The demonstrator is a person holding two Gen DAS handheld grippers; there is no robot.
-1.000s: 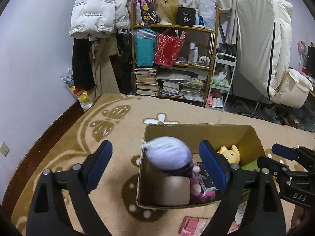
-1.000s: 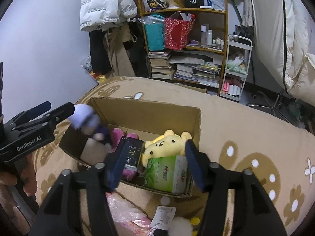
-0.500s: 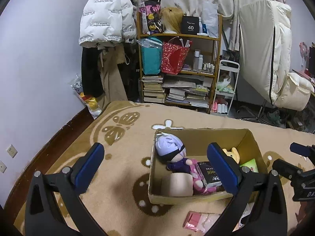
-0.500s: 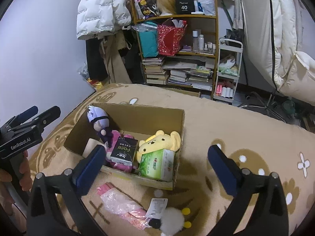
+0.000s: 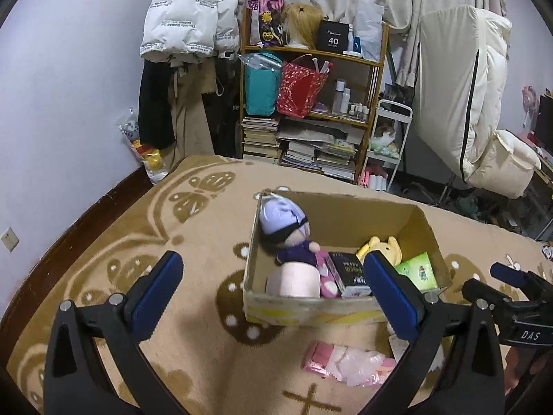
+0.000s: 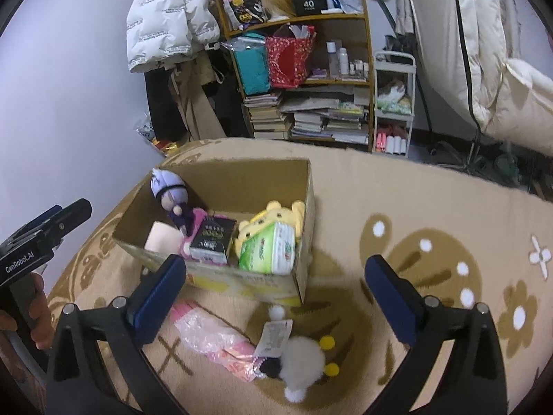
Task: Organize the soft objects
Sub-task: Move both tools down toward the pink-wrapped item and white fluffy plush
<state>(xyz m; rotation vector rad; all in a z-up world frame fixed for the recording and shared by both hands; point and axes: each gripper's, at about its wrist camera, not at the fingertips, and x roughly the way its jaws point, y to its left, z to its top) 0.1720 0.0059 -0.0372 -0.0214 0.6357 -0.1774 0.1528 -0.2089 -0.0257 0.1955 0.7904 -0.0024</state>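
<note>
Jaws of both the left gripper (image 5: 273,292) and right gripper (image 6: 276,295) gape wide, empty; in the cardboard box (image 6: 304,269) sit, left to right, a purple-haired doll (image 6: 172,197), black box (image 6: 212,240), yellow plush (image 6: 276,212); a pink packet (image 6: 214,340) and what seems a white pompom toy (image 6: 304,361) lie on the blanket (image 6: 432,200).

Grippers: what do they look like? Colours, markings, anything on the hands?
Both match: black angular plastic frames with silver pivot bolts and flat blue pads on the fingers. The left gripper carries white "GenRobot.AI" lettering on its side, seen from the right wrist view; the right gripper shows "DAS" in white, seen from the left wrist view. No cables visible. The left hand on the handle is bare, no sleeve in view.
</note>
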